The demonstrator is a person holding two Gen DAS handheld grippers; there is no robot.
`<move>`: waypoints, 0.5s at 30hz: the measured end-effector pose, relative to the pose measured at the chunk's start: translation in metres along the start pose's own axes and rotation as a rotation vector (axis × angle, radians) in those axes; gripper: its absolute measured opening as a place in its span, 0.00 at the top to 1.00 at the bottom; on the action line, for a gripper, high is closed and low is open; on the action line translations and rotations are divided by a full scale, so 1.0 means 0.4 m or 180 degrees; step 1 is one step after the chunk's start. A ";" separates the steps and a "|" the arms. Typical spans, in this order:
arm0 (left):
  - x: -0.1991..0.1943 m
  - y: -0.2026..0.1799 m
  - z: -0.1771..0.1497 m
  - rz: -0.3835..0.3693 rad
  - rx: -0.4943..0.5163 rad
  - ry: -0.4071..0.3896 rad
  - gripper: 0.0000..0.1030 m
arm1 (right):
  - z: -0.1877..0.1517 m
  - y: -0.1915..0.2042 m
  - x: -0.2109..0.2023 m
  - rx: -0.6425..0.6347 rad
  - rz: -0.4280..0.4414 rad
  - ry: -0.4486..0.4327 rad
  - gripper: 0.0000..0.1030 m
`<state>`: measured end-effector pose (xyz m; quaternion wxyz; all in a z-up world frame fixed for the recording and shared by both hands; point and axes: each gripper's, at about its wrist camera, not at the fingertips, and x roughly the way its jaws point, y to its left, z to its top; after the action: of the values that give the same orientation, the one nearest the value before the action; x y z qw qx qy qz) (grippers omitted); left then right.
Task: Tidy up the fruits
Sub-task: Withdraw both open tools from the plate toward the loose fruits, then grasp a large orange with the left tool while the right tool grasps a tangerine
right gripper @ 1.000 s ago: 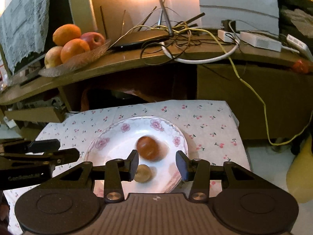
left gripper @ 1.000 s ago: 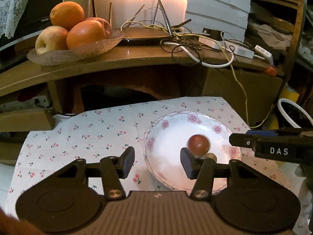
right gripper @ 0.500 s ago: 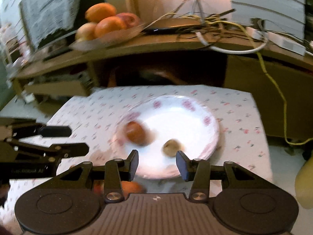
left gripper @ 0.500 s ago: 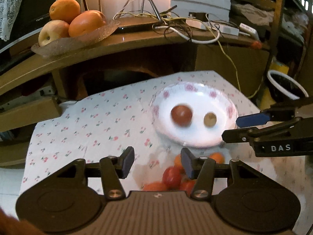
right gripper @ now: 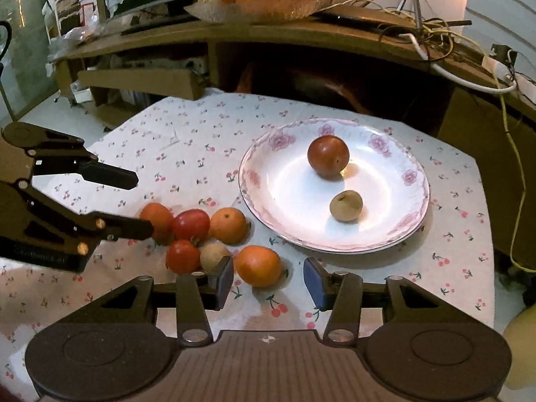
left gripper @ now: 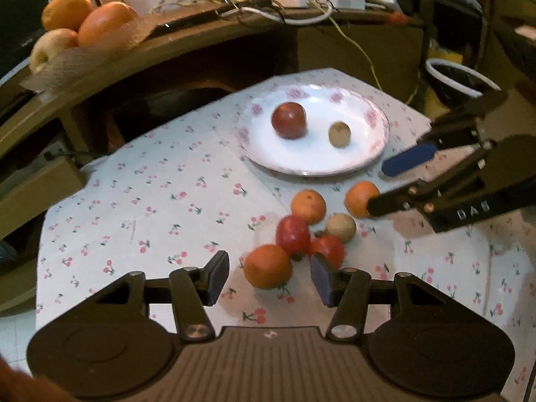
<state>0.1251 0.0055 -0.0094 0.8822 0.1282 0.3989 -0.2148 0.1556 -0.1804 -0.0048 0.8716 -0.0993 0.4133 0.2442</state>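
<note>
With both the left gripper (left gripper: 269, 279) and right gripper (right gripper: 268, 279) released and empty above the loose fruits (right gripper: 201, 234) on the tabletop (right gripper: 187, 140) beside the plate (right gripper: 258, 201), each should straddle one orange (right gripper: 258, 265) squarely before closing.

The open left gripper (left gripper: 269, 279) hovers over a cherry-print cloth surface (left gripper: 160, 207), its fingers (left gripper: 217, 276) flanking a round orange fruit (left gripper: 267, 266). Beyond lie red and orange fruits, then a white floral-rimmed plate (left gripper: 377, 140) holding a dark red fruit (left gripper: 288, 120) and a small tan fruit (left gripper: 339, 134).
</note>
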 end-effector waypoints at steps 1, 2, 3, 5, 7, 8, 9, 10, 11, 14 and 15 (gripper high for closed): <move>0.005 0.000 -0.002 -0.0009 -0.0001 0.0019 0.44 | -0.003 0.002 0.002 -0.0005 0.0000 0.0009 0.54; 0.010 -0.001 -0.002 -0.0019 0.0003 0.0033 0.44 | -0.004 0.001 0.005 -0.0012 -0.0001 0.0023 0.54; 0.014 -0.001 -0.002 -0.0025 0.0014 0.0041 0.44 | -0.005 0.000 0.008 -0.0012 -0.0004 0.0034 0.54; 0.023 0.000 -0.004 -0.0023 0.0035 0.0054 0.44 | -0.004 0.000 0.012 -0.0007 0.0010 0.0050 0.53; 0.033 0.004 -0.006 -0.0047 0.0008 0.0089 0.44 | -0.002 0.003 0.017 -0.0038 0.0033 0.0058 0.53; 0.039 0.005 -0.009 -0.0062 -0.0002 0.0109 0.44 | -0.001 0.005 0.019 -0.0057 0.0044 0.0065 0.52; 0.043 0.006 -0.012 -0.0073 0.0001 0.0126 0.44 | -0.001 0.006 0.022 -0.0069 0.0051 0.0071 0.52; 0.048 0.006 -0.014 -0.0077 0.0009 0.0145 0.44 | 0.000 0.007 0.026 -0.0073 0.0061 0.0082 0.51; 0.051 0.006 -0.017 -0.0077 0.0018 0.0159 0.44 | 0.000 0.007 0.029 -0.0074 0.0071 0.0095 0.51; 0.056 0.010 -0.020 -0.0094 0.0004 0.0162 0.44 | 0.002 0.011 0.041 -0.0106 0.0071 0.0098 0.51; 0.056 0.013 -0.020 -0.0093 -0.0015 0.0159 0.44 | 0.004 0.011 0.043 -0.0110 0.0064 0.0089 0.51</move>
<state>0.1357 0.0069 -0.0313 0.8690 0.1256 0.4232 -0.2235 0.1638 -0.1700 -0.0169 0.8614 -0.1136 0.4222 0.2587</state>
